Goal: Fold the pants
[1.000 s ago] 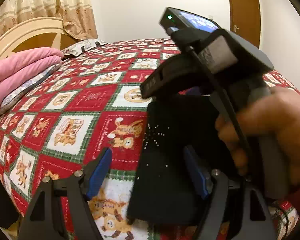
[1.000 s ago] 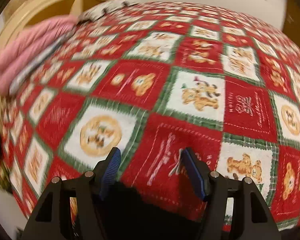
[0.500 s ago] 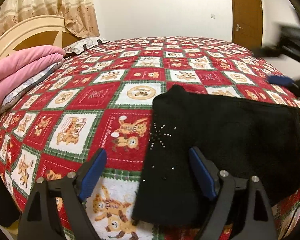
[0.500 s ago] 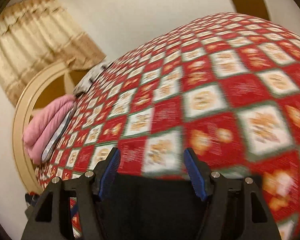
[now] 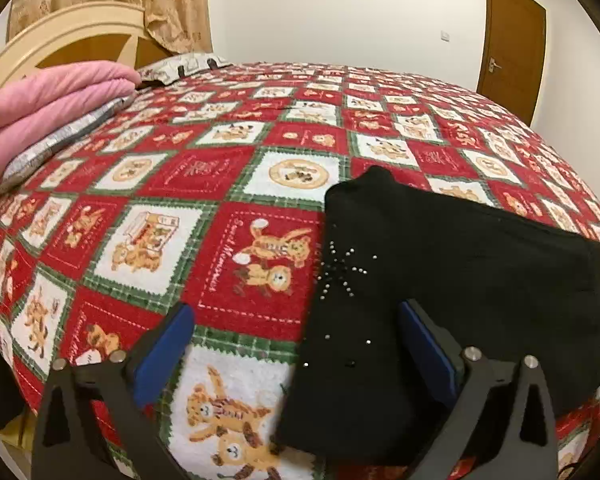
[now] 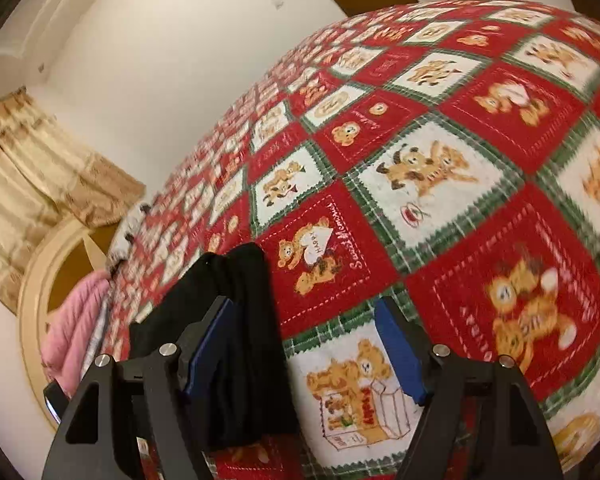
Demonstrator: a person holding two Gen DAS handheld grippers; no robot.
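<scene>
Two blue-padded jaws of the left gripper (image 5: 296,344) stand spread wide, having just been opening, above a folded pair of black pants with small silver studs (image 5: 440,280) lying on the red, white and green teddy-bear patchwork bedspread (image 5: 204,216); nothing is clamped. From the right wrist, the right gripper (image 6: 304,344) has likewise been opening, empty, its left pad over the pants' edge (image 6: 244,340).

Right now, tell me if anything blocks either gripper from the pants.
Nothing visible does. The black pants lie folded on the quilt; the left gripper and right gripper hover open right over their edges, pads touching no fabric.
</scene>
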